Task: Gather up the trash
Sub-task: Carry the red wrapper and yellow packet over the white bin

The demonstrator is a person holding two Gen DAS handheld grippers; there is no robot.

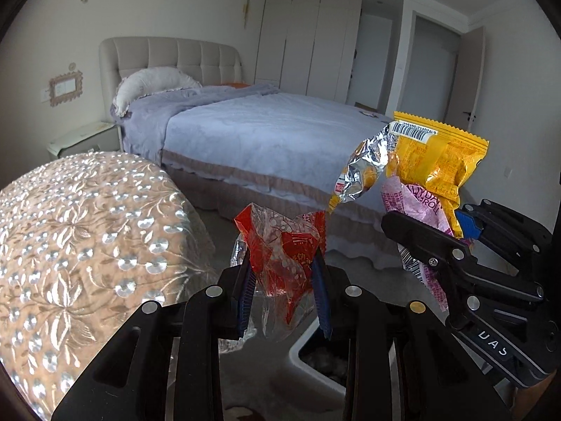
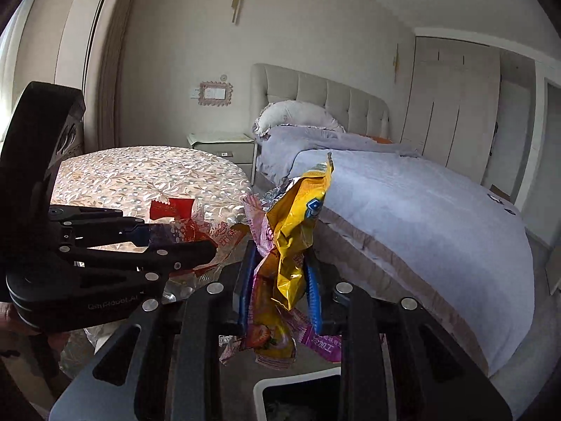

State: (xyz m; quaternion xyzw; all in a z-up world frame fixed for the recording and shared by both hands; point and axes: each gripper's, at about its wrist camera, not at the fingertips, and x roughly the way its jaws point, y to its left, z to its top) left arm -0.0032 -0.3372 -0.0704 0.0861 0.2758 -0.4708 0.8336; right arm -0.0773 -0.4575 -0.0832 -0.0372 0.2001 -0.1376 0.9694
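Note:
My left gripper [image 1: 284,280] is shut on a crumpled red and clear wrapper [image 1: 280,249], held in the air above a white trash bin [image 1: 308,354]. My right gripper [image 2: 280,280] is shut on a bunch of wrappers, a yellow one [image 2: 298,231] and a pink one [image 2: 320,342], also above the bin [image 2: 261,396]. In the left wrist view the right gripper [image 1: 452,231] stands at the right with the yellow wrapper [image 1: 434,161] sticking up. In the right wrist view the left gripper [image 2: 182,235] is at the left with the red wrapper [image 2: 171,207].
A round table with a shiny floral cloth [image 1: 80,245] stands to the left. A bed with a grey-blue cover [image 1: 273,129] is behind, with a nightstand [image 1: 84,140] beside it. Wardrobe doors [image 1: 308,38] and a doorway are at the back.

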